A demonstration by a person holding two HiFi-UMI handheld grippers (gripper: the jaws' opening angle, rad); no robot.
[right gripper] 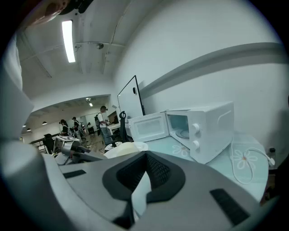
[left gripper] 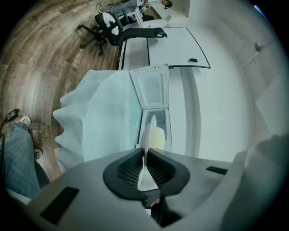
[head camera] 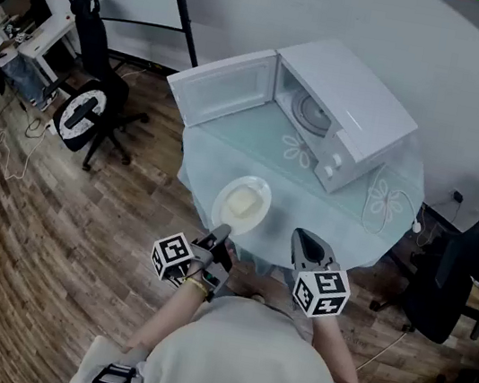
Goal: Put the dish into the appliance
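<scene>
Nearest: two grey plastic grippers, ribbed black fingers point(left gripper: 128, 168). Left gripper point(head camera: 219, 234) clenched on near rim of one round white plate point(head camera: 262, 195), with one pale yellow block point(head camera: 239, 202) on top, at near edge of round counter point(head camera: 228, 152) under pale-green flower-printed cloth. Right gripper point(right gripper: 144, 155) pressed together, empty, just beside plate. Farther back: one boxy white microwave point(head camera: 363, 102), door point(head camera: 220, 87) swung wide, glass turntable point(head camera: 312, 114) inside, two round knobs point(head camera: 330, 163).

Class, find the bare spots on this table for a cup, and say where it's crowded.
Free: the cloth between the plate and the open microwave, and the patch right of the plate. Crowded: the plate's near rim, held by the left gripper; a cord lies right of the microwave.
</scene>
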